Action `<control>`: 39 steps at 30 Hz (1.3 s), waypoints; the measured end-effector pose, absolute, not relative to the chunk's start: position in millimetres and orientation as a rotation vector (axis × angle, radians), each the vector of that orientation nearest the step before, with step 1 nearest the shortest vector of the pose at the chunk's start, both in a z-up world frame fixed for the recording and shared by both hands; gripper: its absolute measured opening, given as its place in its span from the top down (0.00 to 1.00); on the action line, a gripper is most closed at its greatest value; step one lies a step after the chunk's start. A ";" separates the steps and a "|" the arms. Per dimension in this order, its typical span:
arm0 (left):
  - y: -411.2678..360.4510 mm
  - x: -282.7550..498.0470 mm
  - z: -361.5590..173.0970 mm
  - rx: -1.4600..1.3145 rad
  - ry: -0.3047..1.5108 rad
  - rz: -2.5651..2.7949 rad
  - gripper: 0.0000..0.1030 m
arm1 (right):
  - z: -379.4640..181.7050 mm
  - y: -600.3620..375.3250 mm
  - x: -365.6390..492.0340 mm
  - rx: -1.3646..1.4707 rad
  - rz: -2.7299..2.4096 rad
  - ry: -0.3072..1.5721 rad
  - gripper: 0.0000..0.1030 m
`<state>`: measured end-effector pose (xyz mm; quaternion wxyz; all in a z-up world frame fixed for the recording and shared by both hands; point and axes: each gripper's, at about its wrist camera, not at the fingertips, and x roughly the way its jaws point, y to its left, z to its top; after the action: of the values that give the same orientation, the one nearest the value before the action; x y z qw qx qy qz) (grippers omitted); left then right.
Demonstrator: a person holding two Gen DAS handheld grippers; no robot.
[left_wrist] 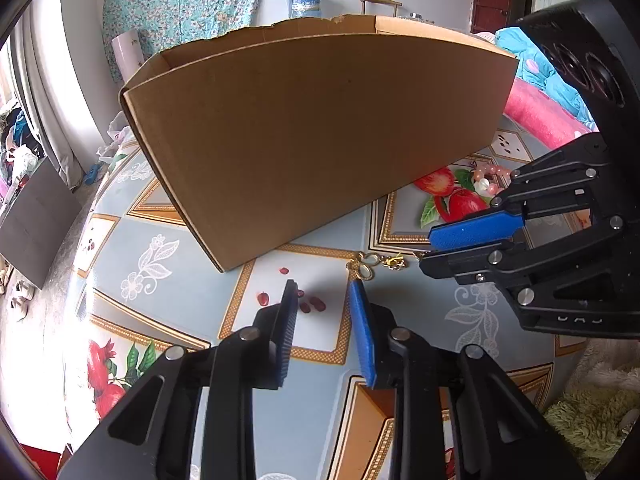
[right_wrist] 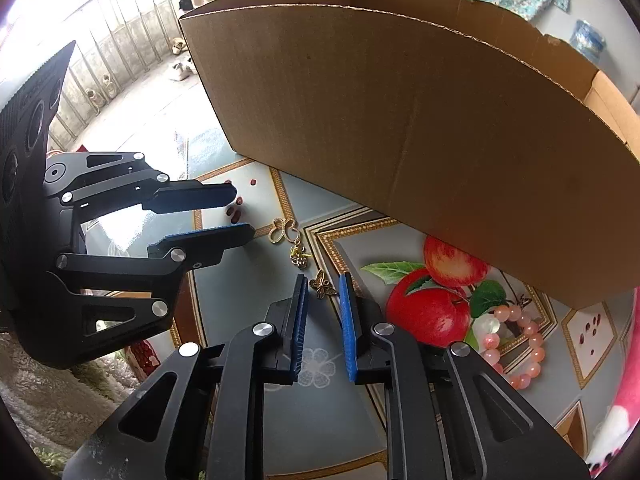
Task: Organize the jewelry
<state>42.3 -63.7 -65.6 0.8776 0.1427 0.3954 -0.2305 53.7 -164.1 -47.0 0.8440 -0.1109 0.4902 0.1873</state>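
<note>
A tall open cardboard box (left_wrist: 320, 132) stands on the patterned table; it also fills the right wrist view (right_wrist: 420, 128). Gold jewelry lies in front of it: a looped butterfly pendant (right_wrist: 283, 230), a small gold charm (right_wrist: 299, 258) and a bronze butterfly (right_wrist: 322, 284). The pendant (left_wrist: 362, 266) and charm (left_wrist: 394, 262) also show in the left wrist view. A pink bead bracelet (right_wrist: 516, 344) lies on the right. My right gripper (right_wrist: 323, 286) is open around the bronze butterfly. My left gripper (left_wrist: 322, 292) is open and empty just before the pendant.
The table cover (left_wrist: 312, 320) has printed apples (right_wrist: 432, 312), flowers and red seeds. A fluffy green rug (left_wrist: 592, 420) lies beyond the table edge. Pink and blue bedding (left_wrist: 540, 112) lies behind the box. Each gripper shows in the other's view: the right one (left_wrist: 426, 250), the left one (right_wrist: 244, 216).
</note>
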 end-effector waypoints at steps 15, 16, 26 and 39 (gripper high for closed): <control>-56.8 35.9 -54.5 0.237 0.824 -0.553 0.77 | -46.7 -203.8 45.7 -0.088 0.345 1.087 0.94; -58.0 35.9 -53.8 0.220 0.835 -0.578 0.77 | -43.5 -206.0 40.9 -0.070 0.337 1.088 0.94; -87.2 44.1 -60.7 0.231 0.881 -0.603 0.78 | -43.6 -231.4 32.2 0.023 0.341 1.064 0.94; -90.1 36.4 -52.4 0.271 0.856 -0.615 0.78 | -43.1 -249.6 13.0 0.040 0.382 1.037 0.94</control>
<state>36.4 -90.1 -52.4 0.8555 0.1291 0.4072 -0.2926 13.0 -249.6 -43.1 0.8509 0.0190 0.4927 0.1814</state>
